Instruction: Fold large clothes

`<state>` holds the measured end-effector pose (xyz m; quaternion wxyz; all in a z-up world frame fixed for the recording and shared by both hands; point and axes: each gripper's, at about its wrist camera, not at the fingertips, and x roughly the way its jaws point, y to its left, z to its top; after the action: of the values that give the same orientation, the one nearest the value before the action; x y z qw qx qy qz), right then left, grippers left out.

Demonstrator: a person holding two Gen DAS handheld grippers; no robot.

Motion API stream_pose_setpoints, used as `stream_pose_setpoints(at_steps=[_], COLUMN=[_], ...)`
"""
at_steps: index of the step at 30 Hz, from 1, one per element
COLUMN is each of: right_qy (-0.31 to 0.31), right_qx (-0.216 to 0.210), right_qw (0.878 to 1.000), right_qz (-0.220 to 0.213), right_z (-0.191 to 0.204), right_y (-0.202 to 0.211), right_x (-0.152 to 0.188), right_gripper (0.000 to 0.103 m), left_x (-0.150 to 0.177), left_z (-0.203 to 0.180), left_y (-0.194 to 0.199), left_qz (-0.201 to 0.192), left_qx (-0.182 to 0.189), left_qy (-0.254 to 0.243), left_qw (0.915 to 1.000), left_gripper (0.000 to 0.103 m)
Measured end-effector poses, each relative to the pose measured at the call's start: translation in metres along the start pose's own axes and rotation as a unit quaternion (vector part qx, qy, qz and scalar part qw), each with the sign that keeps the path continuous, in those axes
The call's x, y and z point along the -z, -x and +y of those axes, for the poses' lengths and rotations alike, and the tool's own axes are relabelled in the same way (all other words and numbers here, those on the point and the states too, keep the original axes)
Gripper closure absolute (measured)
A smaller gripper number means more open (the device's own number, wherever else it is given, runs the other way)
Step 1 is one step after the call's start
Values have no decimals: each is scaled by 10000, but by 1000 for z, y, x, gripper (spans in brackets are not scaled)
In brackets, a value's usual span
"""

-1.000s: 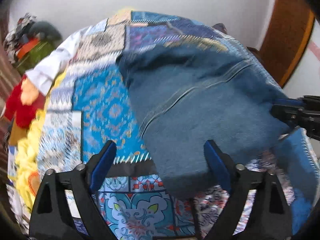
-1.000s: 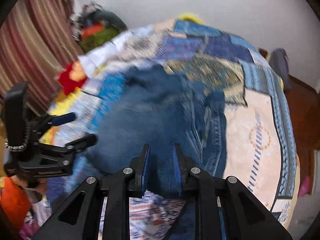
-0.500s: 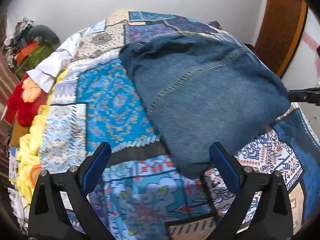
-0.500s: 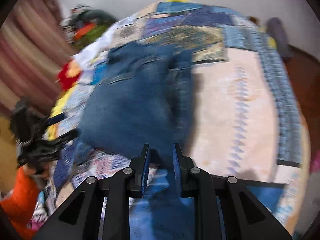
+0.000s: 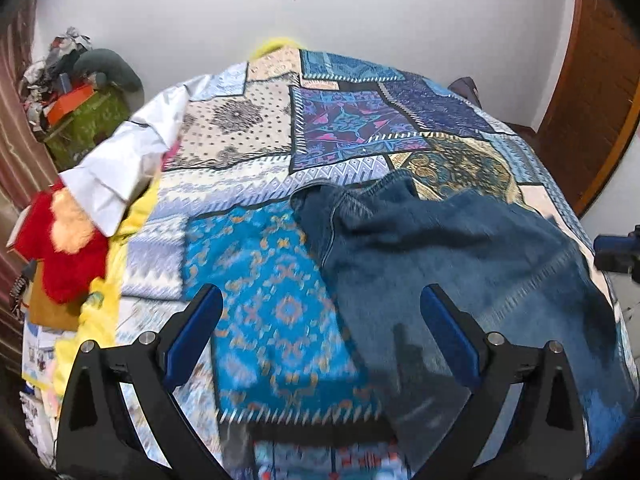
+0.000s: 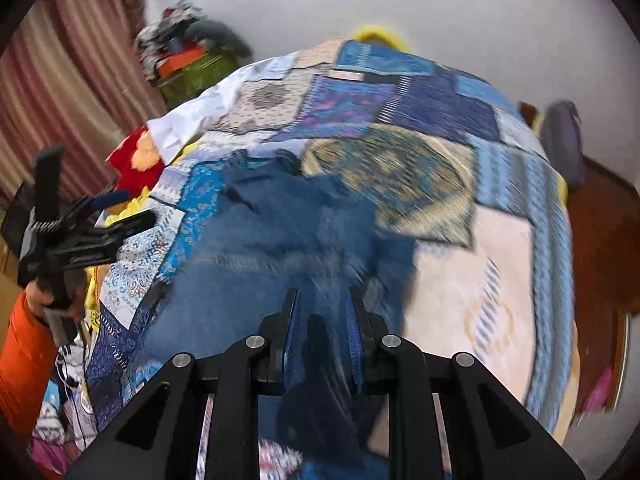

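Left view, bottom of the frame: left gripper [image 5: 320, 332] with jaws spread wide and nothing between them, blue pads [image 5: 192, 336] poised above the quilt [image 5: 276, 312]. Just past the lower-right finger, jeans [image 5: 460, 272] spread flat across the right half of the frame, a stitched seam running over the denim, a bunched edge toward frame centre. At the right edge, mid-height, a sliver of the right gripper [image 5: 618, 254], too little to judge from here. Farther up, patchwork panels of the quilt in blue, purple and cream; at the left edge a red toy [image 5: 60, 256] beside a white cloth [image 5: 120, 168]; in the upper left a clutter pile [image 5: 76, 92] against the wall [image 5: 400, 20]; at the upper right a wooden door [image 5: 592, 92]. Right view, bottom centre: right gripper [image 6: 322, 322] with jaws drawn nearly together, a fold of the jeans [image 6: 280, 248] pinched between them, dark denim trailing down toward the camera. Beyond the fingers, the rest of the jeans lying blurred over the quilt [image 6: 460, 280] through frame centre. At the left edge, mid-height, the left gripper [image 6: 128, 210] in a hand [image 6: 52, 304] with an orange sleeve [image 6: 20, 360], fingers apart and clear of the denim. In the upper left, a striped curtain [image 6: 60, 92].
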<state>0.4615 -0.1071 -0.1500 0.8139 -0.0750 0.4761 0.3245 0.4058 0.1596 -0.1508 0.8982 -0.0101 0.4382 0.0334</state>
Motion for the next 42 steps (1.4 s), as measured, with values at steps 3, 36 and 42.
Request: stream_pose_setpoints(at_steps=[3, 36, 42], right_qy=[484, 94, 606], right_qx=[-10, 147, 807], right_qw=[9986, 9998, 9943], right_qz=[231, 57, -330], right_z=[16, 0, 14], right_y=[-33, -14, -6], right_x=[-18, 36, 86], right_gripper=[85, 85, 85], left_x=[-16, 38, 82], left_z=[-9, -69, -56], left_y=[-38, -1, 11], left_qz=[251, 285, 268], left_qx=[45, 602, 475], left_qy=[-152, -745, -575], left_qw=[9996, 9950, 9969], left_gripper=[2, 1, 1])
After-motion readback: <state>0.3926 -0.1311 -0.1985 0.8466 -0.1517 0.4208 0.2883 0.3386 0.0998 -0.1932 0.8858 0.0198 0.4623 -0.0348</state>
